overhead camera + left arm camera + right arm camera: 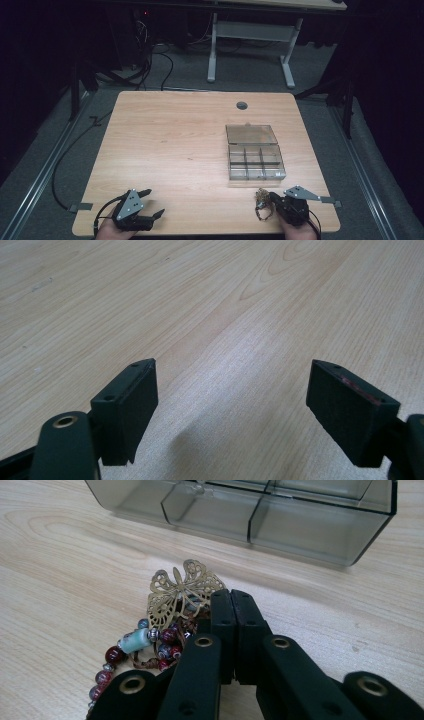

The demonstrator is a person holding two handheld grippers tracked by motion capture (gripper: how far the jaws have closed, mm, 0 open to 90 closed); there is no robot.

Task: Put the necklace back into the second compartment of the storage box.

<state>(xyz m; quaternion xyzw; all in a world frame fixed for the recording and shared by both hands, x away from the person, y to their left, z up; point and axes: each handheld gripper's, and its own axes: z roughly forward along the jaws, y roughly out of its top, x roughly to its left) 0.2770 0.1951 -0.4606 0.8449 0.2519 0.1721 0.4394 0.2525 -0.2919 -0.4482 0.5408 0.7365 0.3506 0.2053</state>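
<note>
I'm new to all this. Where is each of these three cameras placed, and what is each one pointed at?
High view: above the person's side, looking forward and down on the table; both hands and grippers show at the bottom.
Left gripper view: rides the left gripper, facing bare wood between its spread jaws.
Right gripper view: rides the right gripper, jaws closed beside a beaded bracelet, facing the compartment box.
Shared: high and right gripper views both show the box and bracelet.

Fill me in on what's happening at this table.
A person holds a hand-held gripper in each hand at the near edge of a wooden table. The right hand-held gripper is shut beside a beaded bracelet with a brass butterfly charm; whether it pinches the bracelet is unclear. A smoky divided plastic box sits just beyond, lid open. The left hand-held gripper is open over bare wood.
</note>
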